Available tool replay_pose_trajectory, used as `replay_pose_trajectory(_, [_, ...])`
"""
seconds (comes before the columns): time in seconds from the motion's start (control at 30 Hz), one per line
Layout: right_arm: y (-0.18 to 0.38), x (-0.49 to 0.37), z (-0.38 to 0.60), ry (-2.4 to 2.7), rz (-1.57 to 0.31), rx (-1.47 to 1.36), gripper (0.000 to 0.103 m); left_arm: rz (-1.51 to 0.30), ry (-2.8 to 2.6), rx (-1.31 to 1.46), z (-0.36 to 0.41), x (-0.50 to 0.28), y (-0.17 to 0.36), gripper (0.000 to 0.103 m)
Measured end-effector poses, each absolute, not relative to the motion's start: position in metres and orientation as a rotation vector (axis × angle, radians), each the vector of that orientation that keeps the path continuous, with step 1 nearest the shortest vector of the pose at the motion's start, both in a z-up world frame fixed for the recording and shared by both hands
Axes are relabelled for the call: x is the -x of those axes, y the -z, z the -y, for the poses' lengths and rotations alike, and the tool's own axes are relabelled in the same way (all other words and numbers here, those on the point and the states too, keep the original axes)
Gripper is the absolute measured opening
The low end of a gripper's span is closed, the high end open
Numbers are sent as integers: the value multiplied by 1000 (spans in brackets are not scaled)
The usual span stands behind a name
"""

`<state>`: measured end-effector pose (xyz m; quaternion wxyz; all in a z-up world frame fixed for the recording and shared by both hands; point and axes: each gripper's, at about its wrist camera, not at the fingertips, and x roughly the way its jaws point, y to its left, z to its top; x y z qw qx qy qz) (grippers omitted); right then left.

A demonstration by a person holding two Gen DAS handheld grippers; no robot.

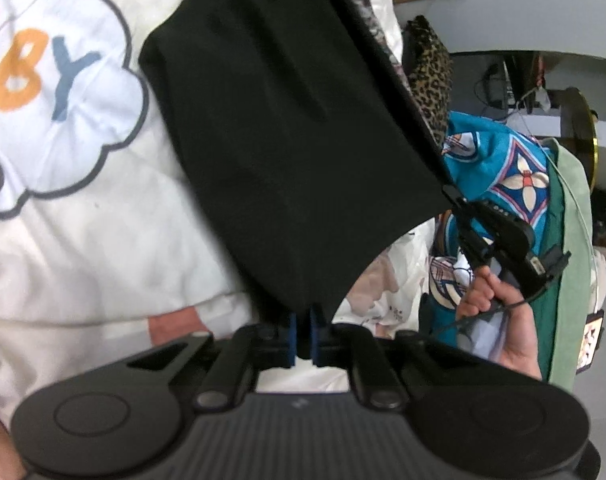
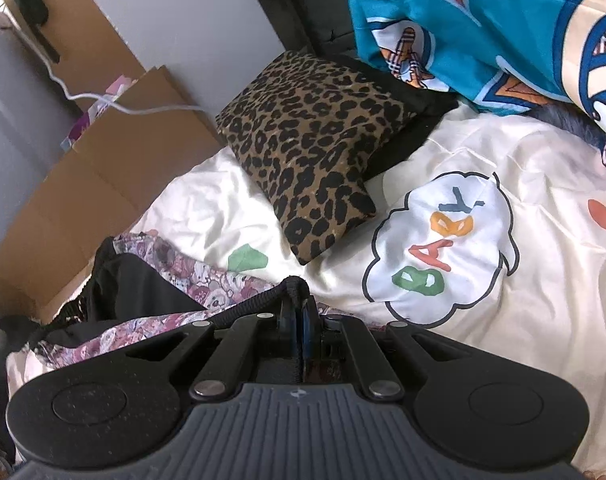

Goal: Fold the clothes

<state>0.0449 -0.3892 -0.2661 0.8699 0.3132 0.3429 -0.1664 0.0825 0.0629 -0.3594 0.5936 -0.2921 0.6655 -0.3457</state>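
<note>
While both grippers pinch black garment (image 1: 287,128), cream quilt (image 1: 103,240) beneath

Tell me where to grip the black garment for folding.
Corners of its edge. The black garment hangs flat between two pinches: left hand-held gripper on the lower corner from below, right hand-held gripper on the ribbed corner. Thin flat cloth, so come edge-on.

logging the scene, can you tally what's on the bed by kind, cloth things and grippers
Black garment with floral lining: 1
Leopard-print cushion: 1
Teal patterned fabric: 1
Cream "BABY" quilt: 1
Grippers: 2, left gripper and right gripper, both clamped on the garment
Total: 6
</note>
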Motion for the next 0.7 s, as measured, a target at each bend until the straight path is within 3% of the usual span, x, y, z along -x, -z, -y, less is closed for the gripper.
replay_pose_trajectory(0.33, [281, -40, 402, 368, -738, -730, 1, -1573, 815, 694, -37, -84, 367, 2])
replay_pose_trajectory(0.43, [289, -36, 408, 389, -751, -764, 1, -1584, 802, 680, -30, -84, 369, 9])
replay_pose_trajectory(0.57, [297, -31, 413, 408, -764, -778, 1, -1583, 795, 661, -29, -83, 369, 31])
replay_pose_trajectory(0.7, [307, -27, 415, 420, -774, -813, 1, -1598, 803, 653, -23, -82, 375, 30])
